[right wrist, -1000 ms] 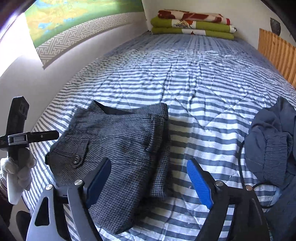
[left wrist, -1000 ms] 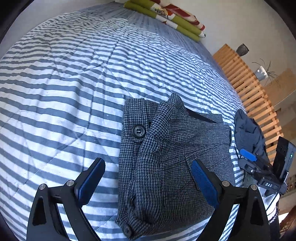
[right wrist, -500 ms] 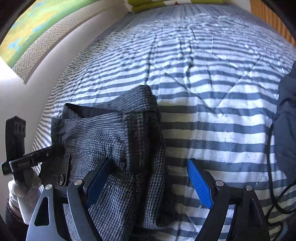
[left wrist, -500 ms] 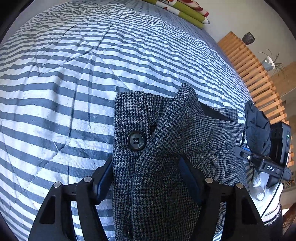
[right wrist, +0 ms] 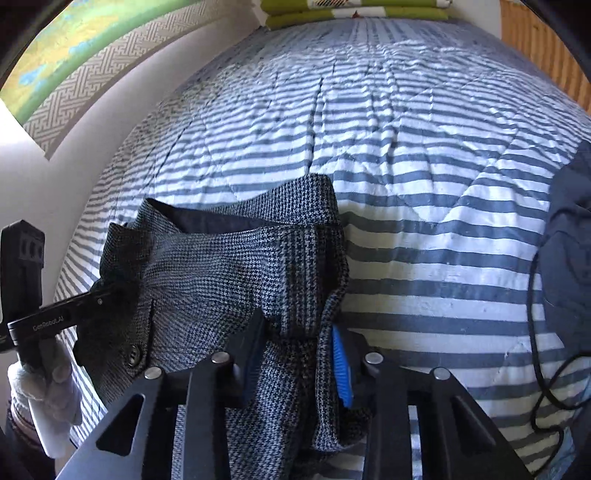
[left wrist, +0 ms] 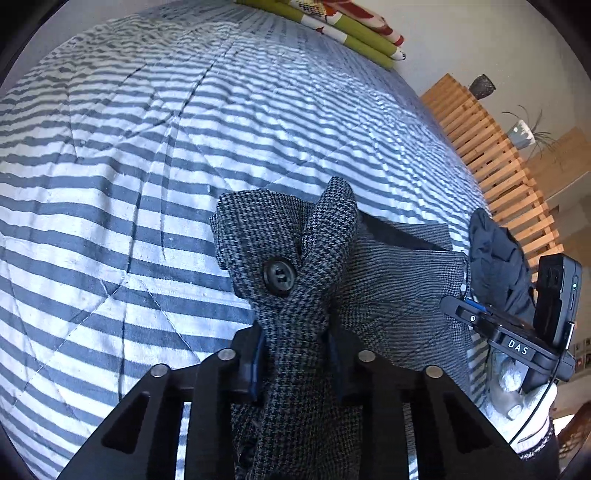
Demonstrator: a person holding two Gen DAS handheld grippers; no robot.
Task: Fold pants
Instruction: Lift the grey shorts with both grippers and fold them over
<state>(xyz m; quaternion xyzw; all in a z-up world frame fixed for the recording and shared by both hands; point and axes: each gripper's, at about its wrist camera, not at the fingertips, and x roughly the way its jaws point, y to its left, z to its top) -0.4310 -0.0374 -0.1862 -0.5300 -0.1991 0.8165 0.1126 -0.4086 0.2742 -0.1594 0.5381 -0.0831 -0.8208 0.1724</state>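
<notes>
Grey houndstooth pants (left wrist: pixel 388 291) lie bunched on the striped quilt (left wrist: pixel 129 166), waistband button (left wrist: pixel 279 277) facing up. My left gripper (left wrist: pixel 295 354) is closing its jaws on the buttoned corner of the waistband, with fabric gathered and pinched between the blue pads. In the right wrist view the pants (right wrist: pixel 221 266) sag between both grips, dark lining showing at the open waist. My right gripper (right wrist: pixel 299 354) is closing as well, its pads pressing a thick fold at the opposite waistband corner. A white-gloved hand (right wrist: pixel 40 380) holds the left tool at the far left.
A dark blue garment (left wrist: pixel 495 254) lies just right of the pants, also in the right wrist view (right wrist: pixel 569 240), with a black cable (right wrist: pixel 543 332) beside it. Folded green and red blankets (left wrist: pixel 332 26) sit at the bed's far end. A wooden slatted frame (left wrist: pixel 498 155) borders the right side, a wall (right wrist: pixel 55 192) the left.
Both grippers came down onto the pants and closed from wide open onto the waistband corners. The fabric is now bunched and pulled up between each pair of pads.
</notes>
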